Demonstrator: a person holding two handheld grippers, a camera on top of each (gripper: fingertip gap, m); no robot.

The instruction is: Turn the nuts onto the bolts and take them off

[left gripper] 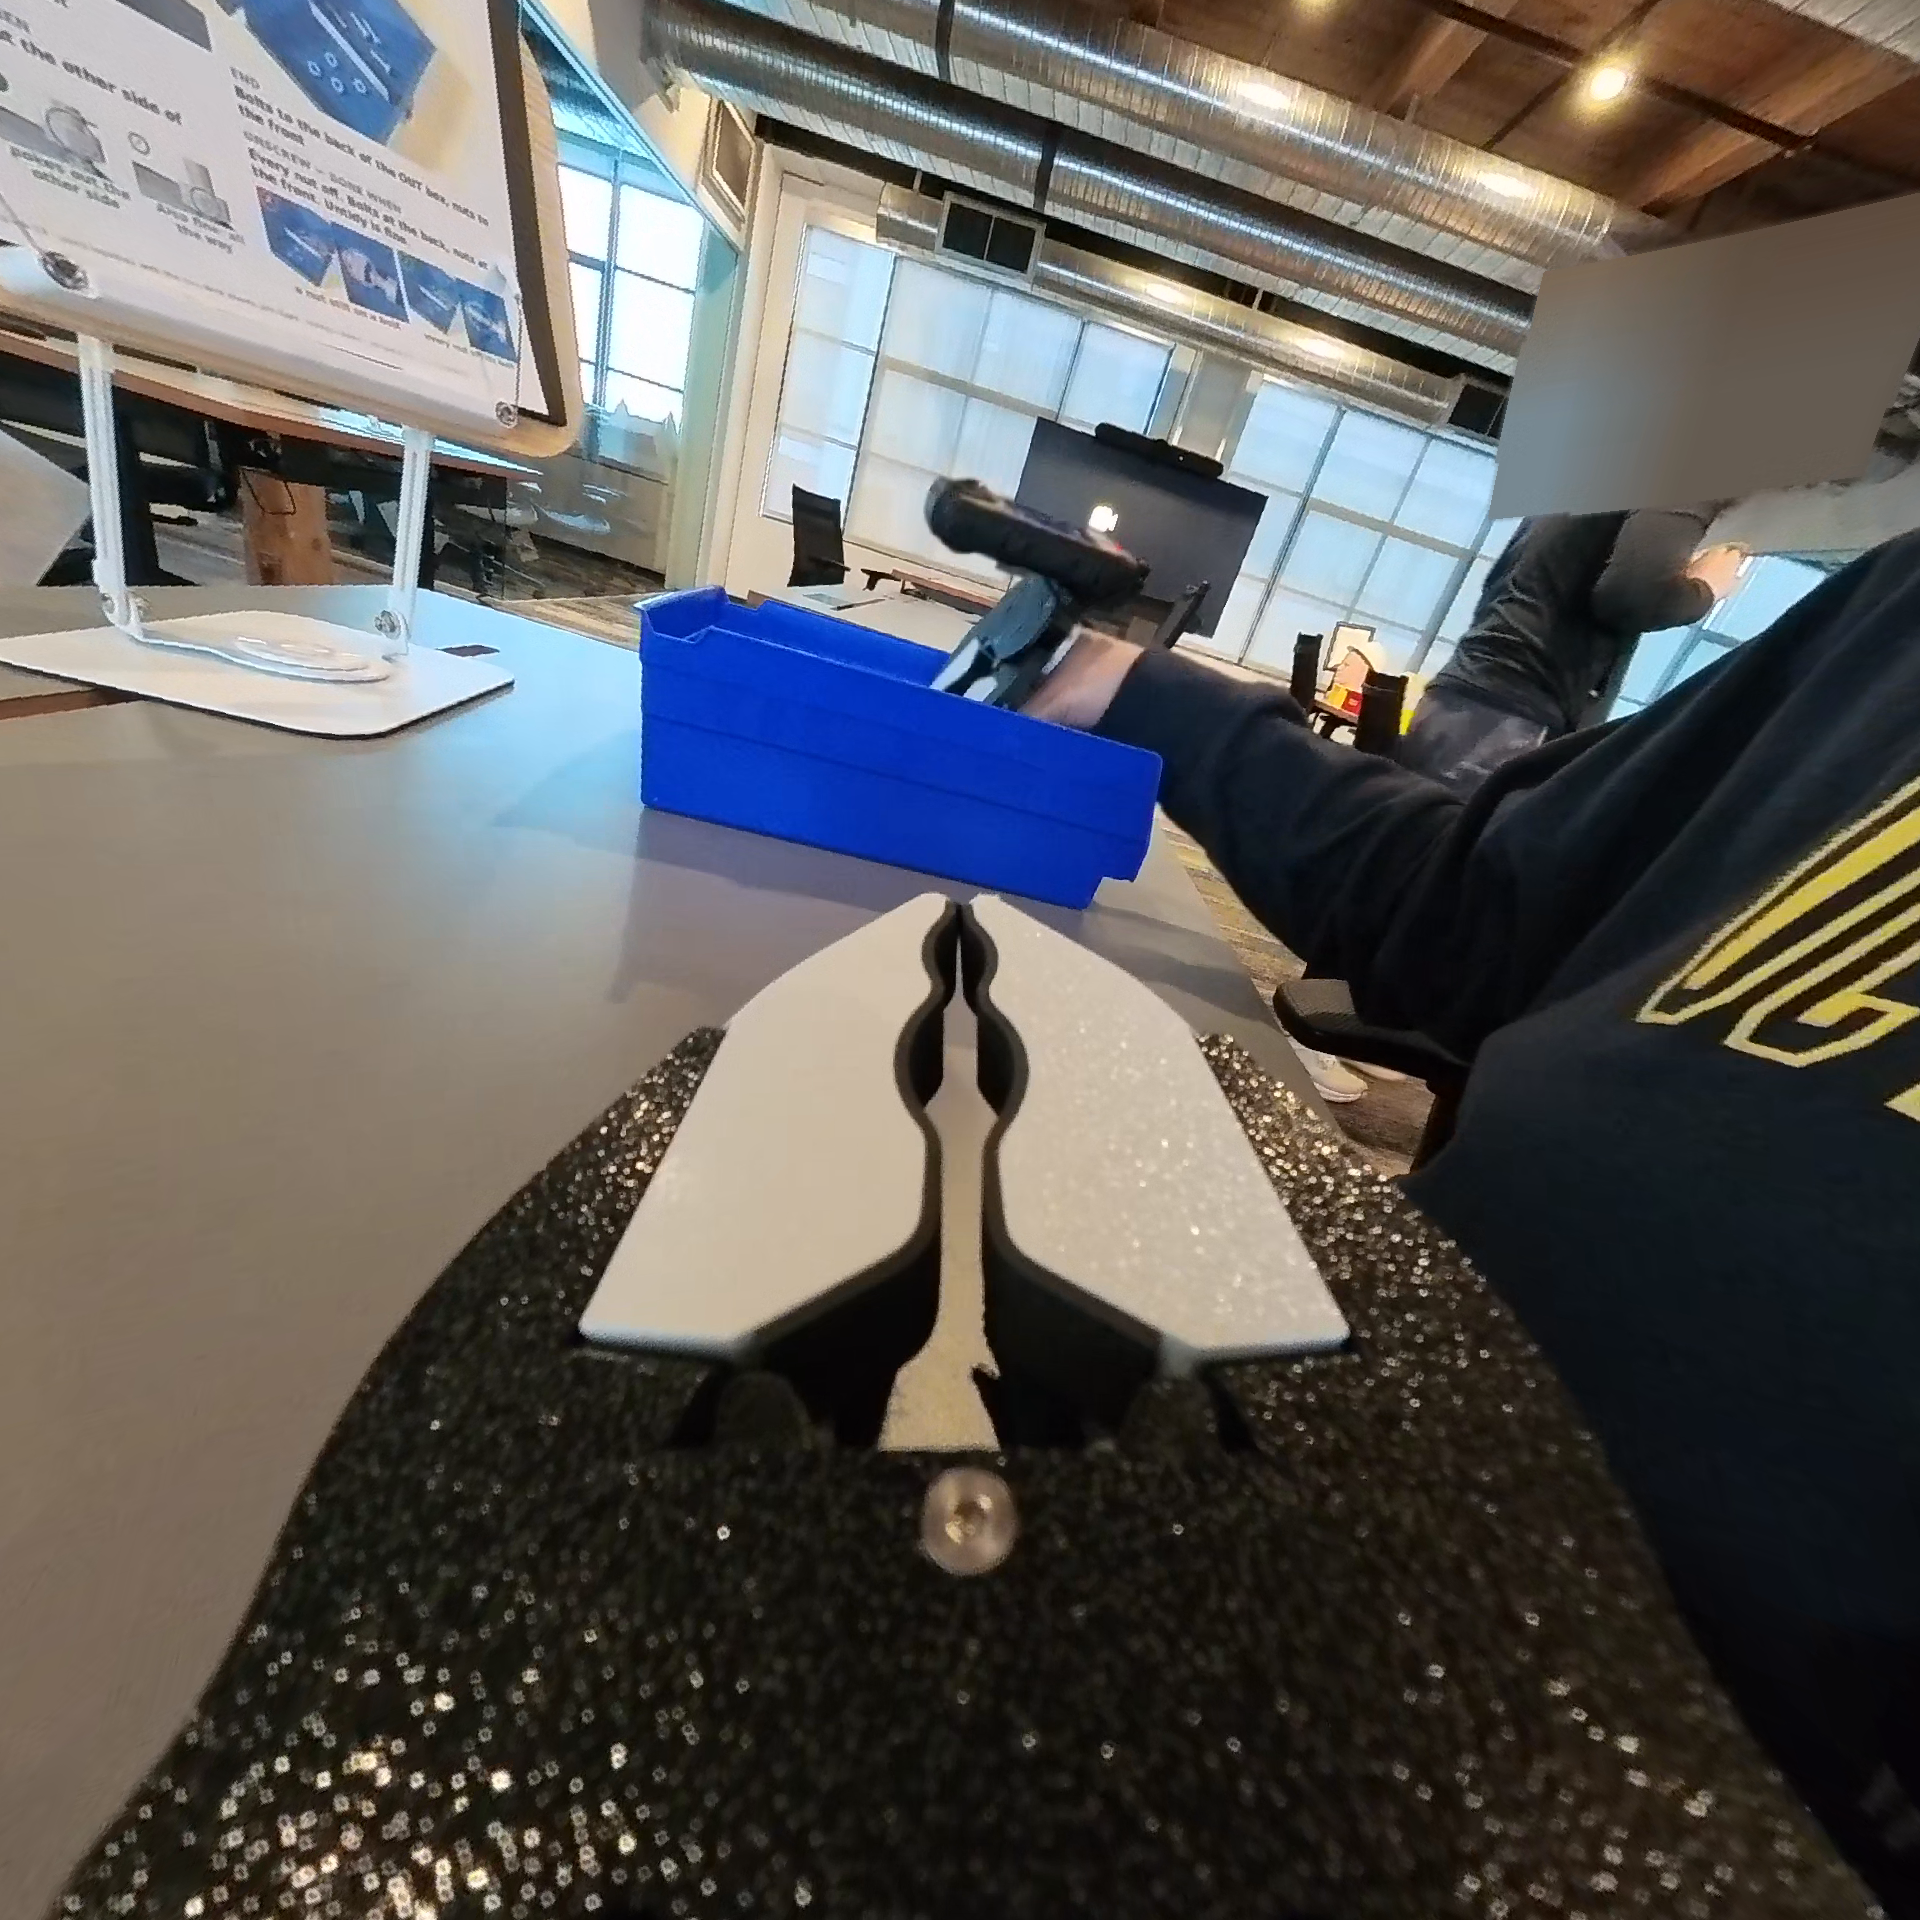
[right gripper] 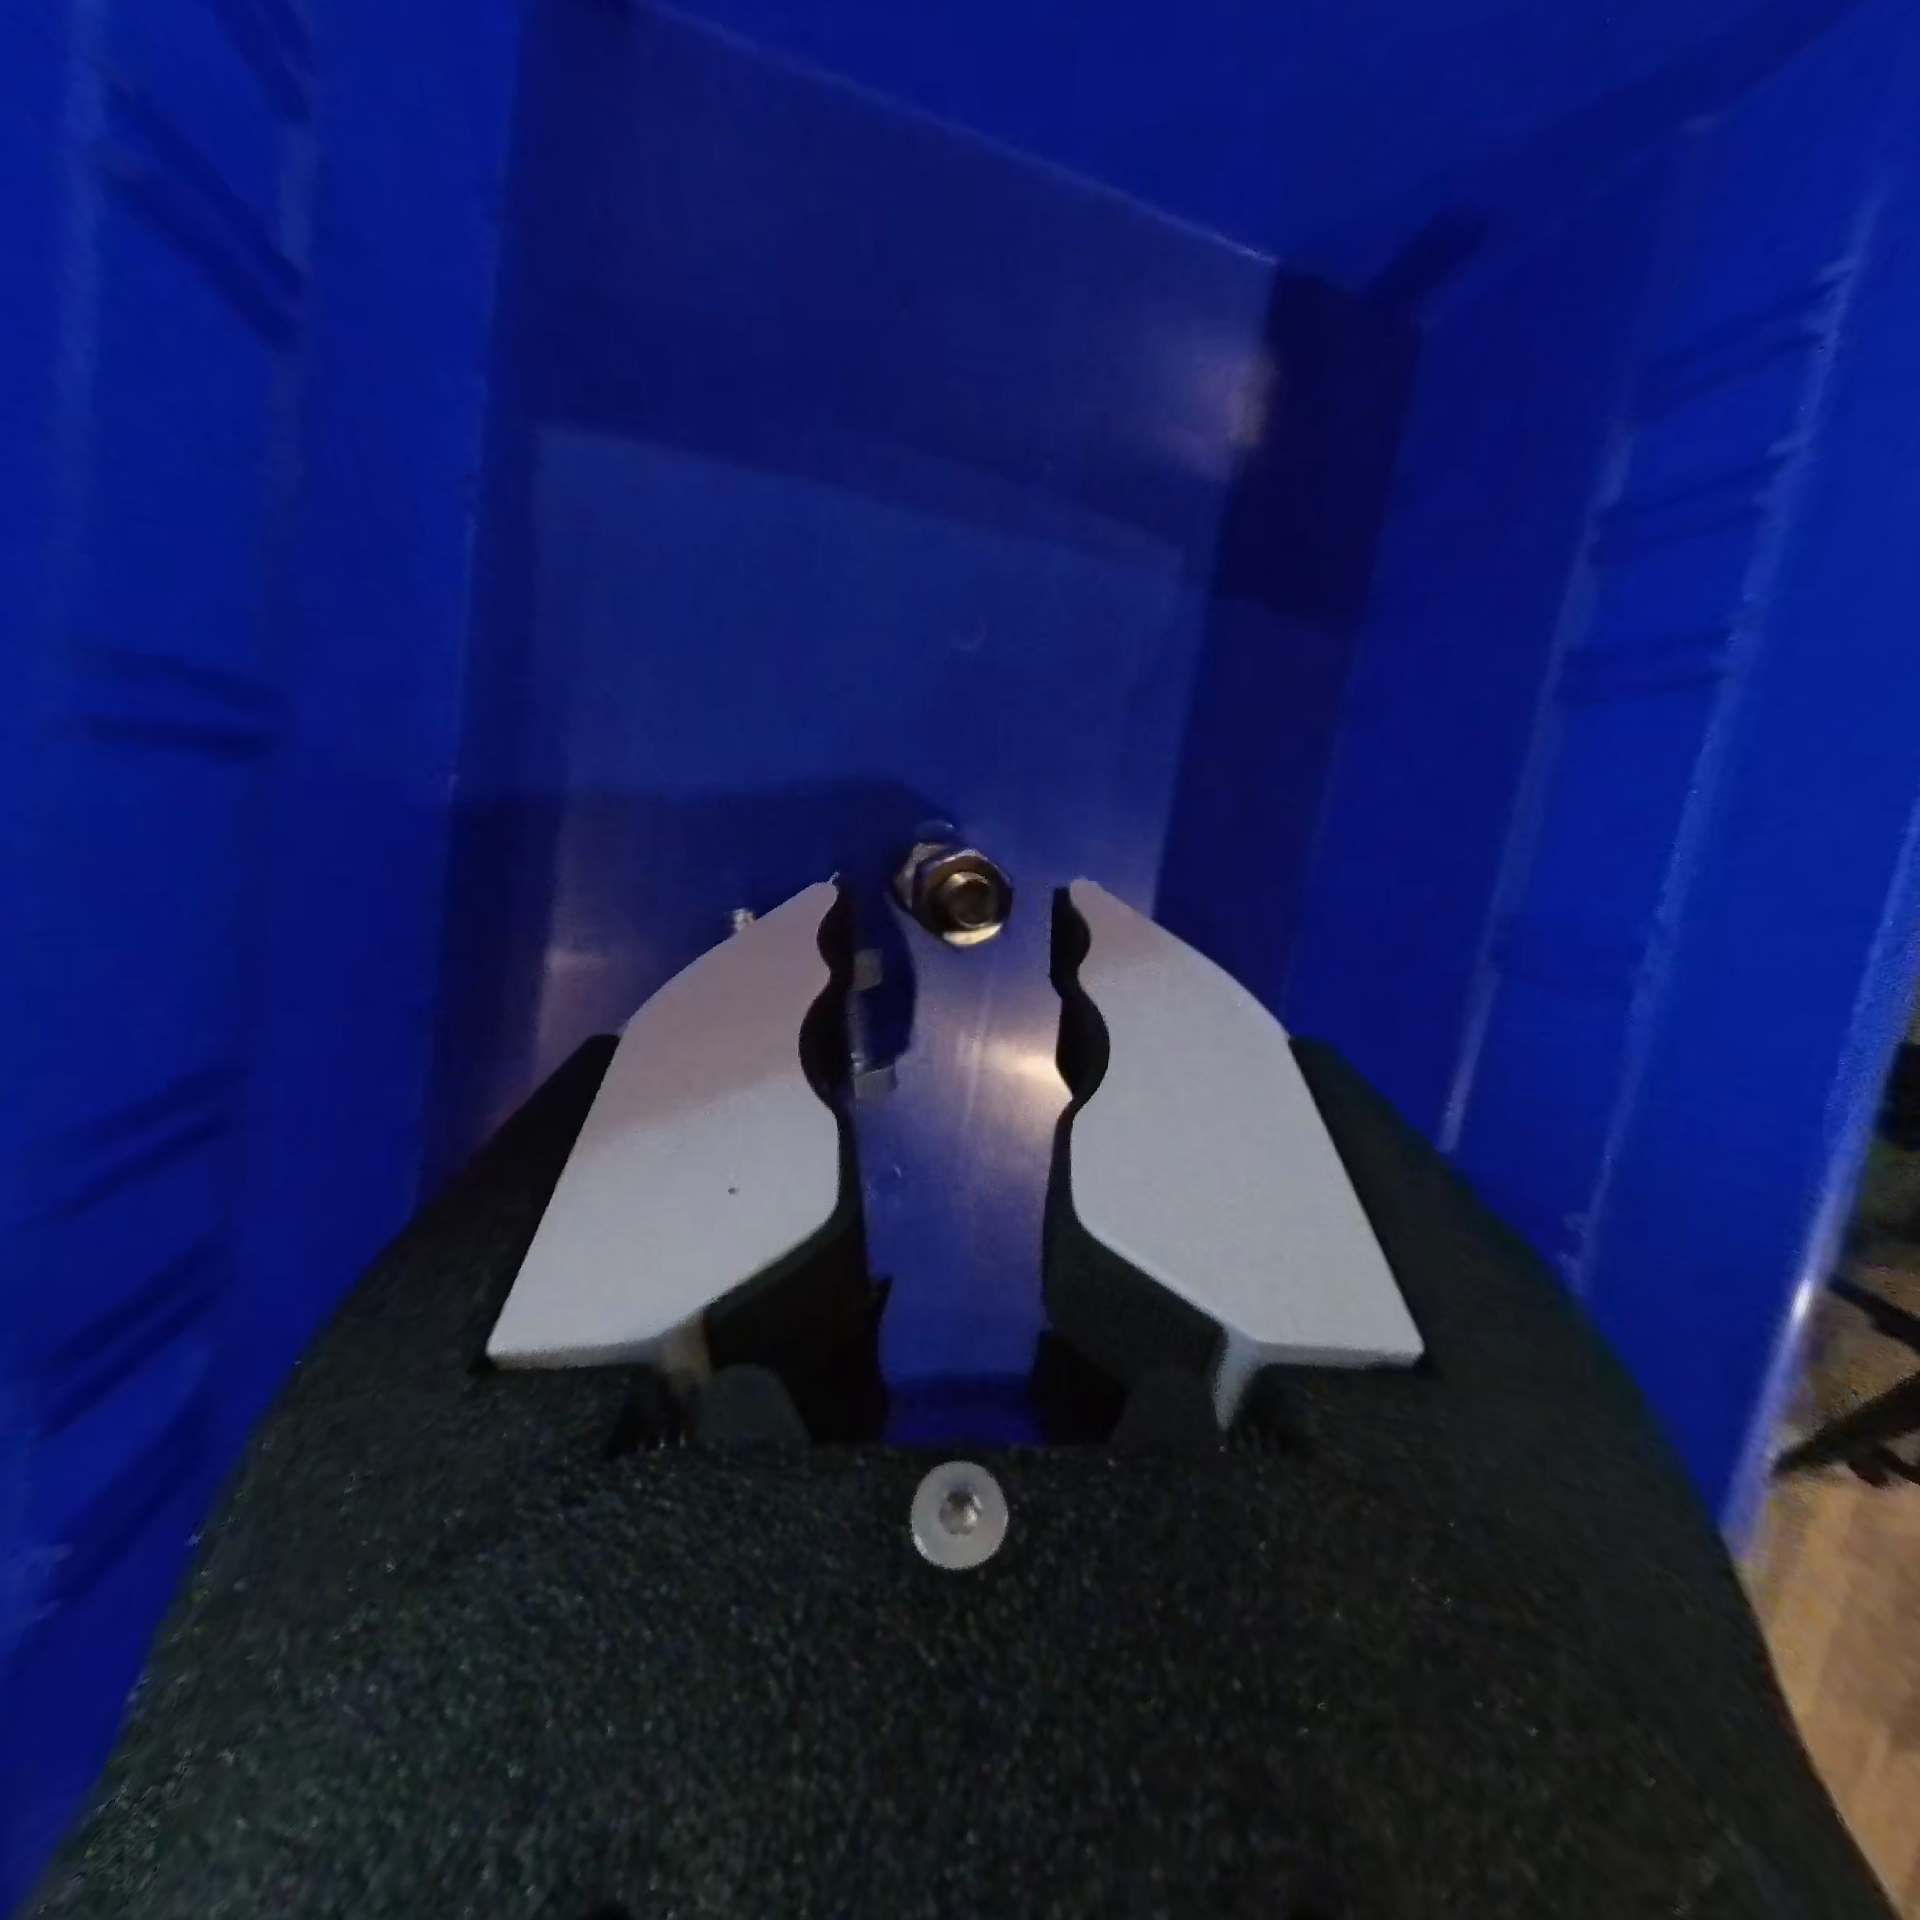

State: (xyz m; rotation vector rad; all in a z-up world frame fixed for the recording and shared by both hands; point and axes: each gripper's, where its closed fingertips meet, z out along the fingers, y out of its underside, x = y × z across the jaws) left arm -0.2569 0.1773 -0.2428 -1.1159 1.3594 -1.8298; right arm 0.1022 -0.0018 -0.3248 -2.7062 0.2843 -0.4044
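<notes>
**Right tool down in the blue bin, left tool idle over the worktop**

The left tool (left gripper: pixel 958 920) hangs low over the grey worktop (left gripper: pixel 312 987) with its two pale fingers pressed together at the tips, clenched on nothing. Ahead of it lies a broad stretch of bare surface; the blue bin (left gripper: pixel 883 769) stands near the worktop's right edge, and a white sign stand (left gripper: pixel 260 665) sits toward the far-left corner. There is open room between the left tool and the bin wall.

From this side the right tool (left gripper: pixel 997 665) is seen dipping over the bin's rim, a dark-sleeved arm (left gripper: pixel 1299 790) reaching in behind it. What is inside the bin is hidden here by the near wall.

The right wrist view fills that in. The right tool (right gripper: pixel 945 904) is deep inside the bin (right gripper: pixel 312 727), blue walls rising close on both sides and ahead, so room to move is tight. Its fingers (right gripper: pixel 1195 1143) stand apart, released and holding nothing. On the bin floor, just beyond the fingertips and in line with the gap between them, lies a bolt with a nut on it (right gripper: pixel 951 899), its head end facing the camera. A second small metal piece (right gripper: pixel 868 1039) shows beside the inner edge of the left-hand finger, too hidden to identify. The left tool does not show in this view.
</notes>
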